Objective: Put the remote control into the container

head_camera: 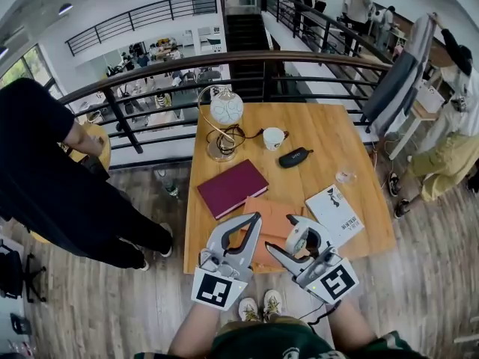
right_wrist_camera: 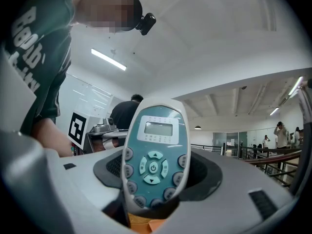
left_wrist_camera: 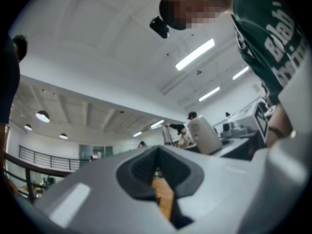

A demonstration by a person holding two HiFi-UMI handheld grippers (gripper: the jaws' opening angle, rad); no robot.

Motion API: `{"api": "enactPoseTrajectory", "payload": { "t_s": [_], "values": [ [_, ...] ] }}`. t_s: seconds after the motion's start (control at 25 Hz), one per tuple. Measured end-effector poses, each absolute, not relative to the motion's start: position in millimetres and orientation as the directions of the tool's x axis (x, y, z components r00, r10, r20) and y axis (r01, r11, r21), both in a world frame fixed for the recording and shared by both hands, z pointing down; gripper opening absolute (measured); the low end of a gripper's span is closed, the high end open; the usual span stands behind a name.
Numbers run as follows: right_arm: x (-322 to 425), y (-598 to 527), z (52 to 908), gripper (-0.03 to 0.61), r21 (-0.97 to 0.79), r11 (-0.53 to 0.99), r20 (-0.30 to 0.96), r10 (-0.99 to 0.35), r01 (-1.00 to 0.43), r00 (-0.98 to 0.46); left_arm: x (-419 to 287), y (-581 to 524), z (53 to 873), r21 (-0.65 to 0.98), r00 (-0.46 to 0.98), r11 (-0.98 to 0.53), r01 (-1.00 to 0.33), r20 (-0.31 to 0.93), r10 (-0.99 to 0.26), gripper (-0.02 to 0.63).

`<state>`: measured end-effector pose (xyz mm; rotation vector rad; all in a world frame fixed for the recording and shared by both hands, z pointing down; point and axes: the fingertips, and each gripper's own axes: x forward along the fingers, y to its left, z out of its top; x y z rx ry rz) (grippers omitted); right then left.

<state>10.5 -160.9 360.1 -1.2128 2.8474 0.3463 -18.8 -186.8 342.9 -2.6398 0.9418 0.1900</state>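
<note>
A white remote control (right_wrist_camera: 153, 165) with a teal face, a small screen and round buttons stands upright between the jaws of my right gripper (right_wrist_camera: 152, 206), which is shut on it. From the head view, the remote (head_camera: 305, 235) and right gripper (head_camera: 301, 247) hang over the near edge of an orange container (head_camera: 273, 212) on the wooden table (head_camera: 329, 137). My left gripper (head_camera: 251, 226) sits just left of it, over the container's left part. Its jaws (left_wrist_camera: 158, 182) are closed with nothing between them; only a sliver of wood shows through.
On the table are a maroon book (head_camera: 231, 188), a white booklet (head_camera: 335, 214), a black case (head_camera: 295, 157), a white cup (head_camera: 274, 137) and a globe lamp (head_camera: 224, 118). A railing (head_camera: 224, 58) runs behind. A person in black (head_camera: 52, 178) stands at the left, others at the right.
</note>
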Motion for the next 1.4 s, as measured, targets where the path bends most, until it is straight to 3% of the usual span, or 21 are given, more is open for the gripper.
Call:
{"api": "enactPoseTrajectory", "payload": {
  "t_s": [0.72,1.4],
  "values": [
    [18.3,-208.6,453.6,0.292,0.09,0.73,0.121,-0.683,-0.678,-0.72,-11.7,-220.1,385.3,-0.222,0.745,-0.712,-0.666,-0.156,-0.648,-0.003],
    [3.7,-236.4,589.4,0.292,-0.056,0.777,0.392,-0.56,-0.627,-0.73,-14.9,-239.6,393.5,-0.144,0.721,-0.706,-0.693,-0.159,-0.675,-0.003]
  ]
}}
